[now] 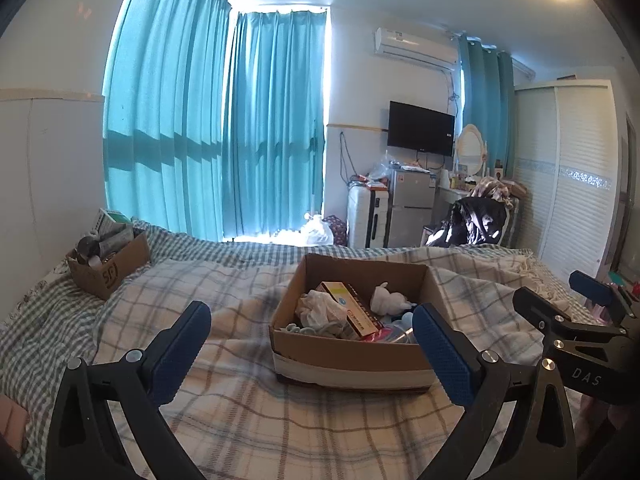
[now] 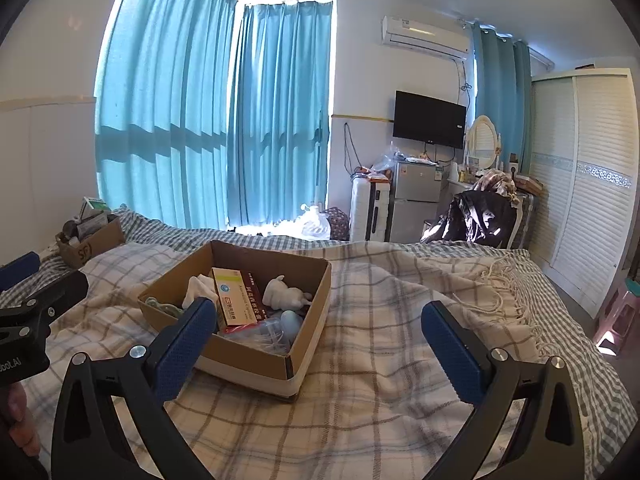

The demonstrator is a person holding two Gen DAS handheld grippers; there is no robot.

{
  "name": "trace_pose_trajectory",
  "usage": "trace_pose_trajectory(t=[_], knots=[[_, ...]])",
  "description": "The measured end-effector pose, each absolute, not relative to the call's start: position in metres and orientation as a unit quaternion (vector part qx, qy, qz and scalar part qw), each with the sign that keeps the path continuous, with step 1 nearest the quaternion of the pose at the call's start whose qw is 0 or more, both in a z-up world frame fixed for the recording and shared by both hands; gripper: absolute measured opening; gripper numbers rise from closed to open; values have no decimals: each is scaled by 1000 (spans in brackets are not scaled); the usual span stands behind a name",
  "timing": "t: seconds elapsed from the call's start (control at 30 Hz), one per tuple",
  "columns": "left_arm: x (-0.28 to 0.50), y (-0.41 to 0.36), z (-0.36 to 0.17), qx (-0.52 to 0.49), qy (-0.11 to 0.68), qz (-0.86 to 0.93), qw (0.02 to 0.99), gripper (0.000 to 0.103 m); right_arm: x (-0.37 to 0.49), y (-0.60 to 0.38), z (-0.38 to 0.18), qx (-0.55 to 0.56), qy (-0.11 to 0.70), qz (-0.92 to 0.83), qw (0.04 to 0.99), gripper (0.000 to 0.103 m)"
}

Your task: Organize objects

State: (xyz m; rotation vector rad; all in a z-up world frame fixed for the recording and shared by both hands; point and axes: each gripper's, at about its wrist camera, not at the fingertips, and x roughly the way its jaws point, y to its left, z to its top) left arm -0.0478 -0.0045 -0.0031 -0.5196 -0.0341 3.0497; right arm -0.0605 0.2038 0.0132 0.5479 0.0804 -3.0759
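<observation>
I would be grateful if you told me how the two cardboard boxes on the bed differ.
The near brown cardboard box with a white band lies mid-bed on the plaid blanket; the far brown cardboard box with black lettering sits by the wall. The near box looks larger and is loosely filled below its rim; the far box's contents poke above its rim. Both are open-topped.
</observation>
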Motion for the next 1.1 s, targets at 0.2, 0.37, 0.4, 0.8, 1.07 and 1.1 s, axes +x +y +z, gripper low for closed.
trace_pose_trajectory(t=[0.2,0.37,0.4,0.8,1.07,1.1], knots=[[-46,3,-5,-165,8,986,23,103,-62,204,10,185,20,-982,11,103],[-47,6,-6,-167,15,986,24,103,-63,206,9,189,14,-982,12,103],[-47,5,-6,-168,13,985,24,103,-64,206,9,190,14,-982,12,103],[-50,2,-8,-175,7,984,23,103,-64,203,6,192,19,-981,15,103],[-51,0,-9,-178,6,984,18,103,-63,200,6,194,22,-981,17,103],[-51,-1,-9,-178,5,984,18,103,-63,200,6,194,23,-981,18,103]])
